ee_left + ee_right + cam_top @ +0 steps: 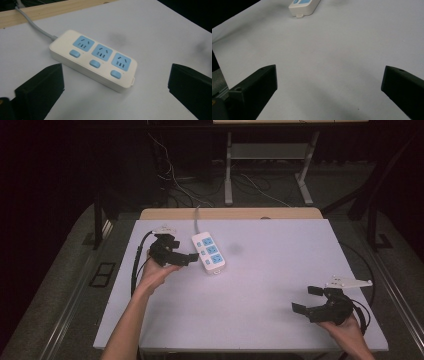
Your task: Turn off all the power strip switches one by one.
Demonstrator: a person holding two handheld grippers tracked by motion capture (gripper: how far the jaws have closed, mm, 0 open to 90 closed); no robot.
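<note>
Power strip point(208, 252) lies flat on the white desk point(280, 285), far-left area, grey cord point(35, 26) running off the back edge. Looks like rigid, light, smooth plastic w/ rounded edges, so prob slippery; best pinched across its narrow width.

Left claw point(181, 251) spread, empty, just beside the strip. Right claw point(306, 300) spread, empty, well apart, near-right corner.

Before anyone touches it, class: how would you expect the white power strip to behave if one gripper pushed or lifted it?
The power strip looks like a rigid, flat plastic block, so it would probably slide on the smooth table rather than roll or tip. Its grey cord runs off the far edge and may tug or swing it. The glossy casing could slip between the jaws.
</note>
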